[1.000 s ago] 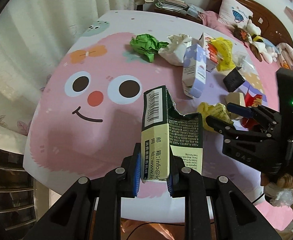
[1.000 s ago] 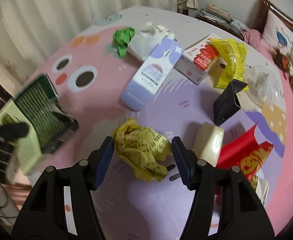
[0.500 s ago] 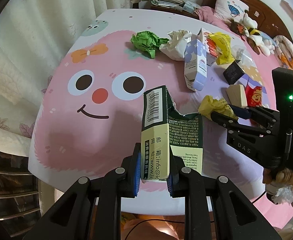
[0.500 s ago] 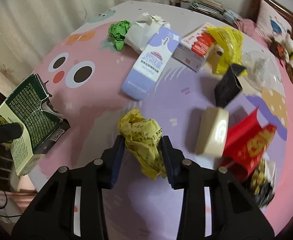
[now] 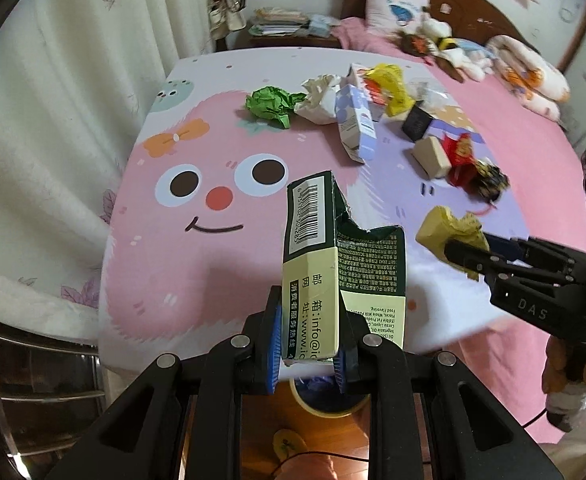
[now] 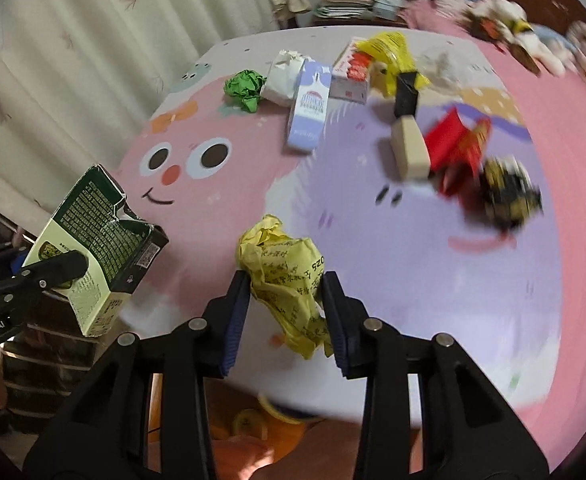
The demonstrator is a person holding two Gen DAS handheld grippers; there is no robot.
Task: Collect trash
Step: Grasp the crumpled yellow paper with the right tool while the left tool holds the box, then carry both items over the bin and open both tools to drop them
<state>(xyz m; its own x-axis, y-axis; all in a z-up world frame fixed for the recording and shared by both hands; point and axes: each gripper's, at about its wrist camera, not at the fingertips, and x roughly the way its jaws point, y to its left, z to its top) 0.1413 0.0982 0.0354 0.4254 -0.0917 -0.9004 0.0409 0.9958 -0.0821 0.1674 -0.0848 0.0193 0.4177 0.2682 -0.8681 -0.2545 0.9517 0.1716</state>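
Green-and-cream cardboard carton [image 5: 325, 280], torn open on top, stands upright lengthwise, pinched by the left gripper [image 5: 309, 354]. Crumpled yellow paper wad [image 6: 289, 284] is squeezed between the right gripper [image 6: 287, 312] fingers, above the bedspread [image 5: 213, 264].

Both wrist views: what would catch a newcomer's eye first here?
The big pink cartoon face on the bedspread dominates both views. In front of it, the left gripper clamps a torn green carton, and the right gripper is shut on a crumpled yellow paper. Behind them, a line of mixed litter, including a green paper ball and a lilac carton, lies on the bed.
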